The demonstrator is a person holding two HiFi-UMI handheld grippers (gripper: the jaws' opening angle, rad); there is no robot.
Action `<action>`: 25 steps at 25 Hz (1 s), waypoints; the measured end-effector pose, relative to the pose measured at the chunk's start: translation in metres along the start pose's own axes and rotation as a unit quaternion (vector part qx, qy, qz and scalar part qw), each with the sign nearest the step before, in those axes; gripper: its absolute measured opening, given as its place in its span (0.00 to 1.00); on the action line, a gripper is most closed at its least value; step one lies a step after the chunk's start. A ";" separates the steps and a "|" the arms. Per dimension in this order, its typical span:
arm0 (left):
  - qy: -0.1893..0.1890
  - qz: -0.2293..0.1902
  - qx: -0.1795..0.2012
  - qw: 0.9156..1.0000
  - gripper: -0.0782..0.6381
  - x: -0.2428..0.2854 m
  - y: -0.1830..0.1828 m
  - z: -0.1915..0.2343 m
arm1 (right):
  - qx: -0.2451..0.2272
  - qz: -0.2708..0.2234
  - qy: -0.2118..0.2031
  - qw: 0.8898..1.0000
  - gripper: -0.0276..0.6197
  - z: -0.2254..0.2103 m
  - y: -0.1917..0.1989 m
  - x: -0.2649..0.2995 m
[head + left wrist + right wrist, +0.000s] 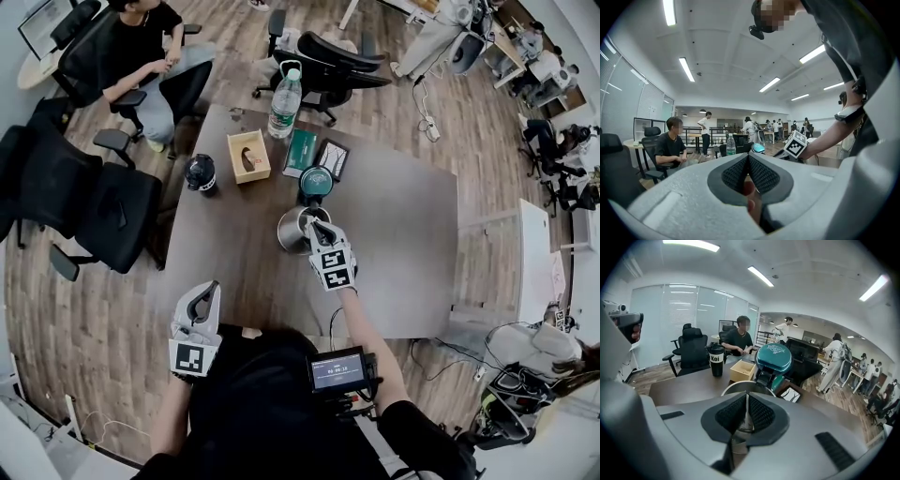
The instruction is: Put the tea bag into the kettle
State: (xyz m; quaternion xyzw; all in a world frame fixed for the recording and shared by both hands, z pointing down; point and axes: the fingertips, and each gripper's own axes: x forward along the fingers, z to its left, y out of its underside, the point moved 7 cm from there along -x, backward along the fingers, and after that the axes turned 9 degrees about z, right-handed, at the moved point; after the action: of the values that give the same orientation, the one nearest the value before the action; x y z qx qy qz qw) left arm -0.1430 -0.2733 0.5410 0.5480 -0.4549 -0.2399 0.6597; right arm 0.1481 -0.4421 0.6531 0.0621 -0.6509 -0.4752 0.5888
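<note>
The brown table [412, 234] lay below both grippers. The steel kettle [289, 231], its teal lid [773, 357] tipped up, stood open just beyond the right gripper's [317, 229] fingertips. Those jaws were clenched on the tea bag [746, 414], a thin pale strip pinched between the pads near the kettle's mouth. The left gripper [208, 291], well apart from the kettle, was closed on nothing.

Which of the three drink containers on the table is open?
The steel kettle, teal lid flipped up; the black tumbler and clear bottle are capped.
</note>
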 end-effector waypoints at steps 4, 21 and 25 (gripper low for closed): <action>0.001 0.001 0.003 1.000 0.10 -0.001 -0.001 -0.003 | 0.003 -0.003 0.002 1.000 0.07 0.000 -0.002 -0.002; 0.009 0.000 -0.004 1.000 0.10 -0.004 0.001 -0.010 | -0.007 -0.017 -0.004 1.000 0.19 0.009 0.000 -0.008; 0.013 0.002 -0.002 1.000 0.10 -0.007 0.004 -0.008 | -0.002 -0.016 0.006 1.000 0.20 0.008 0.004 -0.010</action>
State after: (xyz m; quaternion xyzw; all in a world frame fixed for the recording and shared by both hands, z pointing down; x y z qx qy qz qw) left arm -0.1403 -0.2620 0.5426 0.5485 -0.4472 -0.2325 0.6672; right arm 0.1461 -0.4289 0.6494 0.0747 -0.6452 -0.4857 0.5850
